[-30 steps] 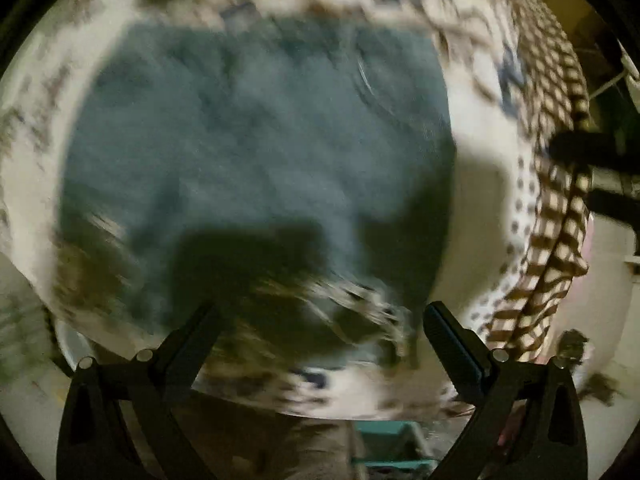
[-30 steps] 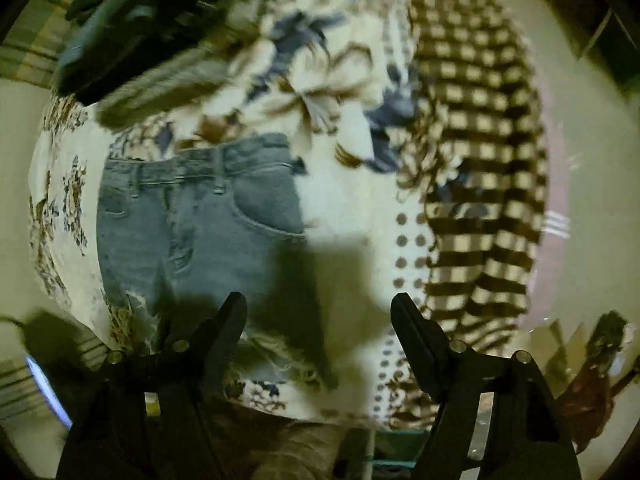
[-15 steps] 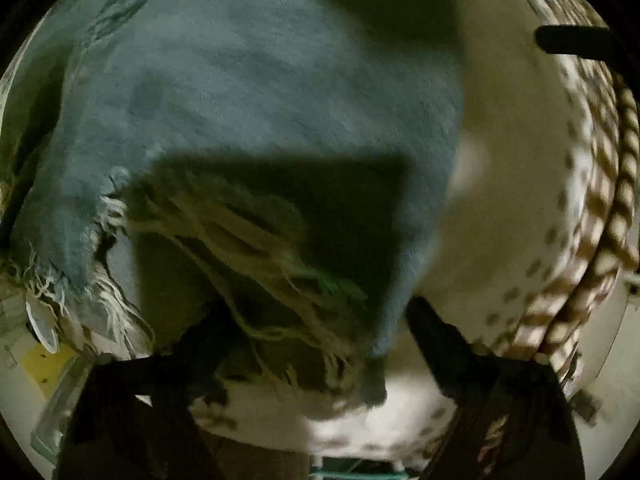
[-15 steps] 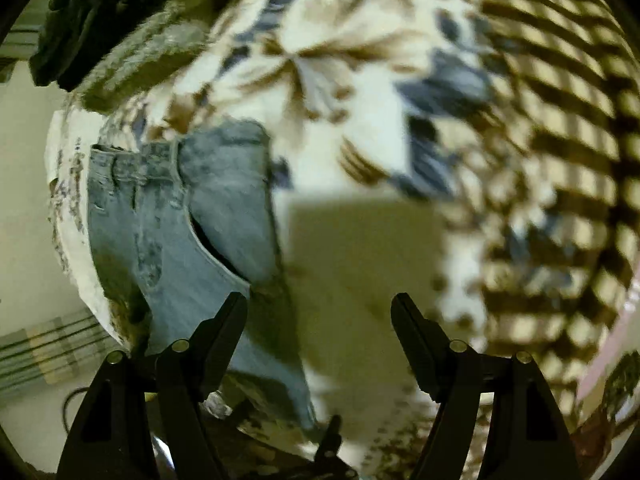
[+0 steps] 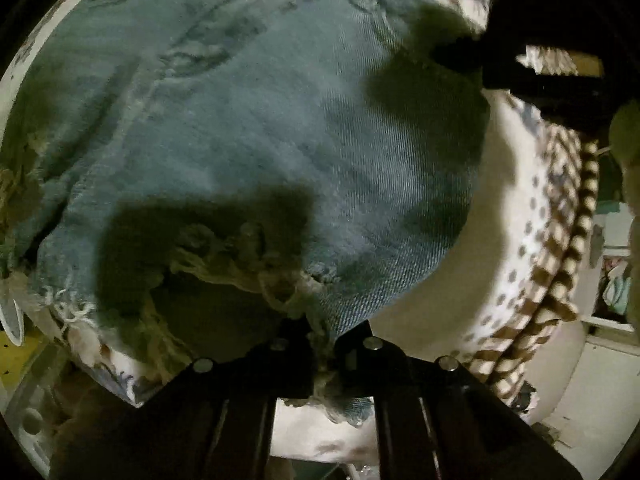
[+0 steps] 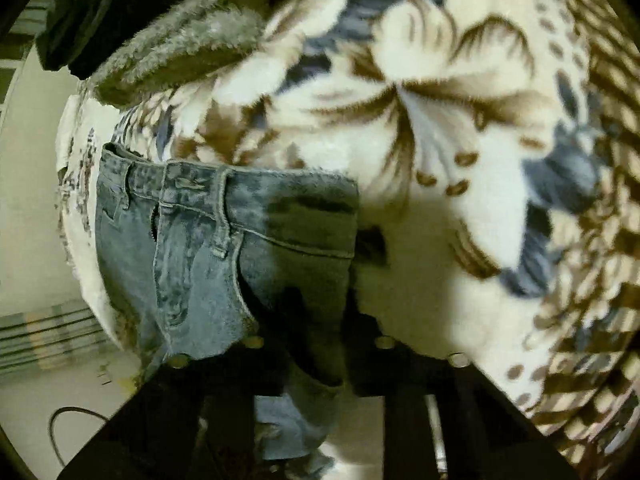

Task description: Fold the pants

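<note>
Blue denim shorts with frayed hems lie flat on a floral blanket. My left gripper is shut on the frayed hem at the near edge of the shorts. In the right wrist view the shorts show their waistband, fly and pocket. My right gripper is shut on the right side edge of the shorts, below the pocket. The right gripper's black body shows at the upper right of the left wrist view.
The cream, brown and blue floral blanket covers the bed, with a brown checked border at the right. A grey fuzzy garment and dark clothes lie beyond the waistband. Floor shows to the left.
Both grippers have closed. The left came down onto the frayed hem and shut on it. The right moved left onto the shorts' side edge and shut on it.
</note>
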Tool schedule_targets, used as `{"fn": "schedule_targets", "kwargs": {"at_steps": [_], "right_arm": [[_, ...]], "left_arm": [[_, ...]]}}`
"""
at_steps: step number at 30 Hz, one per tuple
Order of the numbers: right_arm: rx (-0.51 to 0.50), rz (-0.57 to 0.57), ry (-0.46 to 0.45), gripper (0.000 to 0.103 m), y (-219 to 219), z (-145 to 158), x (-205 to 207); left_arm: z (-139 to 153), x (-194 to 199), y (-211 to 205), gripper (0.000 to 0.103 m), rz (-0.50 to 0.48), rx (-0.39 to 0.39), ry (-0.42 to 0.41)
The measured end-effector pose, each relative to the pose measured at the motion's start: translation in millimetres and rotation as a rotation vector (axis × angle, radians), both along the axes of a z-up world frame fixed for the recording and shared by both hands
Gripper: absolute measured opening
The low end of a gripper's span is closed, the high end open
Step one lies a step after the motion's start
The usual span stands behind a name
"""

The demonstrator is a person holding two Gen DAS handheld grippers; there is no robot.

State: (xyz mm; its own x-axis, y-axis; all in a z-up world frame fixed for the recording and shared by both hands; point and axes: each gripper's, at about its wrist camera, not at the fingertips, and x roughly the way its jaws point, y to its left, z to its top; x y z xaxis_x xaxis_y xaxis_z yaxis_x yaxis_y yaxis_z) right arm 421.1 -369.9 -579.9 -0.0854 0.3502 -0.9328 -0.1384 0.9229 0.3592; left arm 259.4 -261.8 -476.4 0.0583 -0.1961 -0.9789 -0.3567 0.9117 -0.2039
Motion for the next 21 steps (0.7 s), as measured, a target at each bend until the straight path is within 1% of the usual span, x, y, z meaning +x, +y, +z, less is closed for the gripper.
{"fn": "schedule_targets", "kwargs": {"at_steps": [2, 3, 4, 6, 7, 8, 9, 10, 12, 13, 15, 16, 18, 21], "right_arm": [[-0.004, 0.001, -0.018, 0.011, 1, 12, -3], [0.002, -0.007, -0.029, 0.01, 1, 22, -6], [0.006, -0.011, -0.033, 0.01, 2, 28, -7], [0.014, -0.025, -0.05, 0.01, 4, 48, -11], [0.018, -0.03, -0.057, 0.01, 7, 56, -12], [0.019, -0.033, -0.064, 0.009, 11, 65, -14], [0.018, -0.035, -0.071, 0.009, 16, 75, -15], [0.017, -0.036, -0.076, 0.009, 18, 82, -16], [0.016, -0.041, -0.094, 0.009, 30, 101, -17], [0.017, -0.043, -0.099, 0.009, 37, 109, -17], [0.013, -0.039, -0.115, 0.009, 58, 126, -18], [0.009, -0.034, -0.12, 0.009, 69, 133, -16], [0.012, -0.022, -0.129, 0.009, 93, 145, -13], [0.006, 0.003, -0.143, 0.009, 139, 155, -8]], "left_arm": [[22, -1, 8, 0.005, 0.003, -0.021, -0.017], [30, -1, 13, 0.005, 0.003, -0.024, -0.024], [44, -2, 19, 0.005, 0.004, -0.029, -0.035], [58, -8, 29, 0.005, 0.007, -0.036, -0.051], [71, -9, 37, 0.005, 0.009, -0.043, -0.06], [71, -14, 50, 0.005, 0.014, -0.047, -0.07], [57, -20, 72, 0.005, 0.021, -0.047, -0.08], [54, -23, 91, 0.005, 0.027, -0.05, -0.09], [61, -23, 106, 0.005, 0.049, -0.055, -0.111], [59, -17, 104, 0.005, 0.062, -0.057, -0.119], [67, -16, 126, 0.005, 0.085, -0.056, -0.136], [66, -17, 130, 0.005, 0.095, -0.054, -0.143], [73, -16, 155, 0.005, 0.12, -0.05, -0.155], [72, -15, 185, 0.005, 0.158, -0.049, -0.164]]}}
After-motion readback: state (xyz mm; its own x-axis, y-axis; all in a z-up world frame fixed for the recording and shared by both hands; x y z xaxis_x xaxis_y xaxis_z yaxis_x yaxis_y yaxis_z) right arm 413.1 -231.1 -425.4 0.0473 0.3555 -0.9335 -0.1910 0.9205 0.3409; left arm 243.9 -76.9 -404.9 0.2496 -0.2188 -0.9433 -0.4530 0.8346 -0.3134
